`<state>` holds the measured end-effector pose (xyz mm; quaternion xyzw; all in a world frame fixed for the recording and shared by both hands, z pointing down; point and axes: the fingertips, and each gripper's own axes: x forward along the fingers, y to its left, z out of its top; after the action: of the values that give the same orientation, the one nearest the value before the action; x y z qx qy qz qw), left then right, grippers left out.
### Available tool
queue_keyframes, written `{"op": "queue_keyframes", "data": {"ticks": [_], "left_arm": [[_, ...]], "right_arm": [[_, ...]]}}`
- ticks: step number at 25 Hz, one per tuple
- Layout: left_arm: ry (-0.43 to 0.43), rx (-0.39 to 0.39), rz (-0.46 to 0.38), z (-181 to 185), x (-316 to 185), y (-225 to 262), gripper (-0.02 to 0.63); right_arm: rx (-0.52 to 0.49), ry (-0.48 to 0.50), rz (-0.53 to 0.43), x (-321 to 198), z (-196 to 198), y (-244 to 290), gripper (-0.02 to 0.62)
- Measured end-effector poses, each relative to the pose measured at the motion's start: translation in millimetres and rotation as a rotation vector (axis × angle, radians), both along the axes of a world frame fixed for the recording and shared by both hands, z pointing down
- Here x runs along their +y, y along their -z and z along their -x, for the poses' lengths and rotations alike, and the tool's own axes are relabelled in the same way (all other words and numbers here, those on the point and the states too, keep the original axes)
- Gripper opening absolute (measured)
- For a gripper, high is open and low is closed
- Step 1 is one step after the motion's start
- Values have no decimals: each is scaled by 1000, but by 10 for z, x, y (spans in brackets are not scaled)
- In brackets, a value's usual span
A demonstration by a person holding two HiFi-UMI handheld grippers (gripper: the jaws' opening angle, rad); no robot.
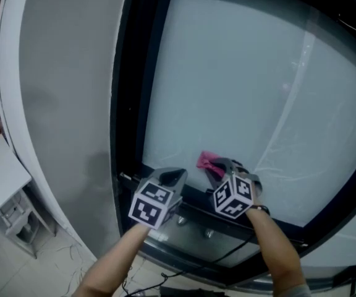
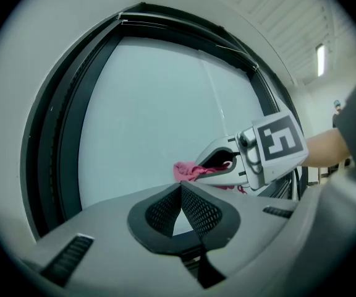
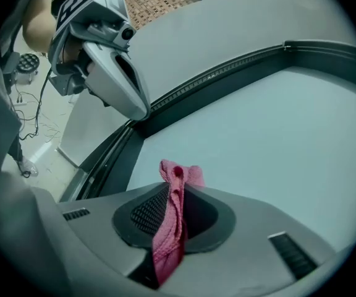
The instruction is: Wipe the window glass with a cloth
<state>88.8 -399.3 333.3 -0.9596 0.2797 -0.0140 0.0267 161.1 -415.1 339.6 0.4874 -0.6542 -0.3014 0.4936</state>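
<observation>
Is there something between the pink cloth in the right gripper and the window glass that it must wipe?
Nothing visible does. The right gripper is shut on the pink cloth, whose tip faces bare window glass. The left gripper, shut and empty, stands aside near the black frame.

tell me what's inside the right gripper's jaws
A pink cloth, pinched in the right gripper, its tip poking toward the glass. The pads hide its sides.
</observation>
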Motion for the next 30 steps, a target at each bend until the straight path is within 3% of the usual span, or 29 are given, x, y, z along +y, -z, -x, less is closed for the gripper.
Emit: {"op": "queue_keyframes", "data": {"ticks": [14, 25, 30], "left_arm": [[-32, -23, 53, -91, 62, -248, 6], [-82, -41, 53, -338, 161, -282, 6], [-126, -48, 47, -556, 262, -291, 6]], "right_arm": [[-22, -11, 204, 255, -35, -739, 52], [5, -57, 156, 553, -393, -513, 54], [73, -126, 66, 585, -697, -367, 54]]}}
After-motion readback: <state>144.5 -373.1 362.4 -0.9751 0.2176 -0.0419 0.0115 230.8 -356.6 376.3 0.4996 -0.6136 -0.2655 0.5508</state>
